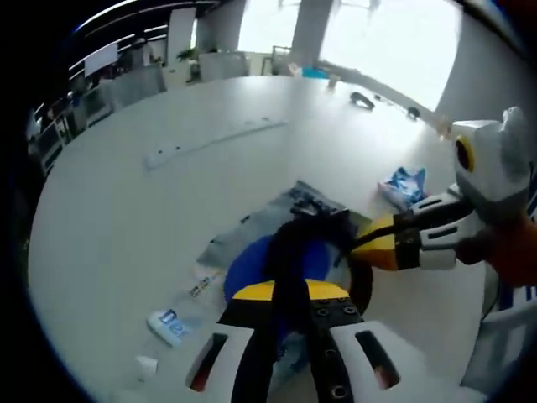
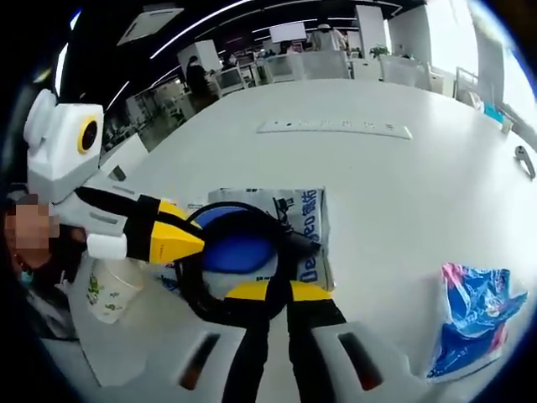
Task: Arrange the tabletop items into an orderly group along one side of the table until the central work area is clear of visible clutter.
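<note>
Both hand-held grippers, left [image 1: 289, 285] and right [image 2: 270, 290], clench the black looped cable [image 2: 195, 290] over the blue disc [image 2: 237, 252]; they should lift together, level.

The grey bag [image 2: 302, 220] lying on the white surface [image 2: 394, 176] carries dark blue printed lettering in the right gripper view; it runs sideways along the bag's right-hand part and seems to begin with "De", the rest being too distorted to read. In the left gripper view, a small blue and white packet [image 1: 170, 325] at the near left bears markings too small to make out.
</note>
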`<state>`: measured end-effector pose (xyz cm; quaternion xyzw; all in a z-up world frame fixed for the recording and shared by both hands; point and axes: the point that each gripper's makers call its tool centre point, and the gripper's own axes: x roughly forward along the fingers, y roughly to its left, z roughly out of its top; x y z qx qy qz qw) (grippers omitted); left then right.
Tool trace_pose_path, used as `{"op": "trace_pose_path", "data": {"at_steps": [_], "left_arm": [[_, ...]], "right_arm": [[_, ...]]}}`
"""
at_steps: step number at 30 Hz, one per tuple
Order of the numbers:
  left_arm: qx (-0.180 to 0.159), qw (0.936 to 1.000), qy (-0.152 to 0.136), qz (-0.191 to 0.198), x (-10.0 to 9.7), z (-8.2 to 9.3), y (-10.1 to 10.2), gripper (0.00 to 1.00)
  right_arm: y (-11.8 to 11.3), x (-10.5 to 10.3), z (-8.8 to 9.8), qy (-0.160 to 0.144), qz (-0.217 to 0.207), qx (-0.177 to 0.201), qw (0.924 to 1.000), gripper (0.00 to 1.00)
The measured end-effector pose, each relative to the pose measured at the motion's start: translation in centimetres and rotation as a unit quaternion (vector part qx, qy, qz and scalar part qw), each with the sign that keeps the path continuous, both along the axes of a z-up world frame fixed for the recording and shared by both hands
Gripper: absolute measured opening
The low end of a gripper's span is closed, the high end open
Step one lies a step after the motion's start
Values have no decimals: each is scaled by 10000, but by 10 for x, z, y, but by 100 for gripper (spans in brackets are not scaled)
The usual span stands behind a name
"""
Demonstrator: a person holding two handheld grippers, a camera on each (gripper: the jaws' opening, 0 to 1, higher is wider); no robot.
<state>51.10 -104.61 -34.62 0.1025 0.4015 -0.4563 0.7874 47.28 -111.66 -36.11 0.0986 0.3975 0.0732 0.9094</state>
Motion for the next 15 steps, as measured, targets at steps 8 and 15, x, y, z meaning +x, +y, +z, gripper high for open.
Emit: {"op": "trace_pose_path", "data": {"at_steps": [8,15], "left_arm": [[-120,9996,166,190,0,0,1,1],[-244,9988,279,315,-2,3,0,0]], "right_arm": [[-1,-2,1,-14,-95,148,9998,3],[-2,-5,3,-17,-156,234,9996,3]]}}
